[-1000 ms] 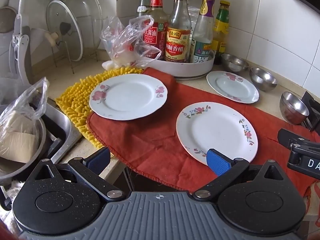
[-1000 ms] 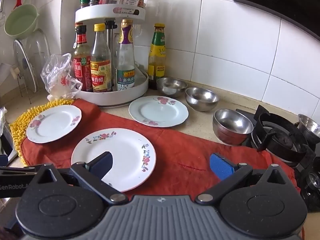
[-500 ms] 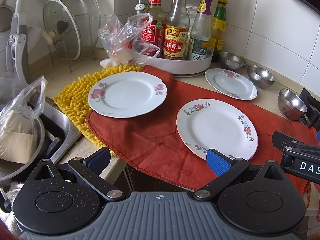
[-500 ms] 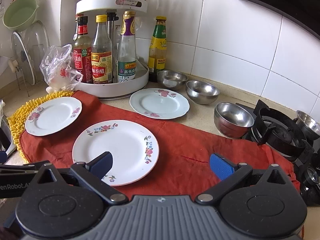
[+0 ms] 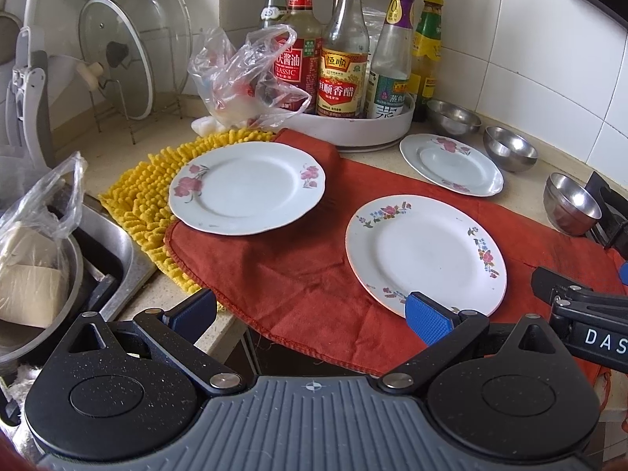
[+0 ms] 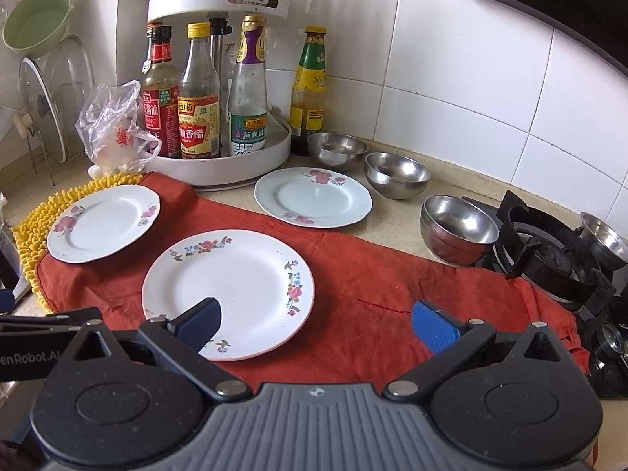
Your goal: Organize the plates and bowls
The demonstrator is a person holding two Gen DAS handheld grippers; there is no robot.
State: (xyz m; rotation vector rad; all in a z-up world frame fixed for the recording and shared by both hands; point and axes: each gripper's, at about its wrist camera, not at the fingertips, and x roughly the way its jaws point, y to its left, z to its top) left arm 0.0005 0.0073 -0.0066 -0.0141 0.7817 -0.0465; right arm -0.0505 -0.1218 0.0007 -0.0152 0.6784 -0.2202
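both grippers have pulled back a touch over the last second, so more of the counter shows ahead of them, yet nothing on it has shifted. the left gripper point(image 5: 312, 312) hangs wide open and empty over the near edge of the red cloth point(image 5: 298, 267), and the right gripper point(image 6: 318, 320) is spread just as wide, holding nothing, its left pad over the near rim of the large floral plate point(image 6: 229, 292). that plate lies flat on the cloth; the plate on the yellow mat point(image 6: 103, 221) sits to its left, half on the chenille, and the far plate point(image 6: 313, 196) rests by the white bottle carousel point(image 6: 219, 157). three steel bowls point(image 6: 457, 227) stand apart along the wall side, a fourth on the stove point(image 6: 549, 263). to my eye the sorting has not begun: no plate stacked, no bowl nested. the large plate looks the nearest pick.
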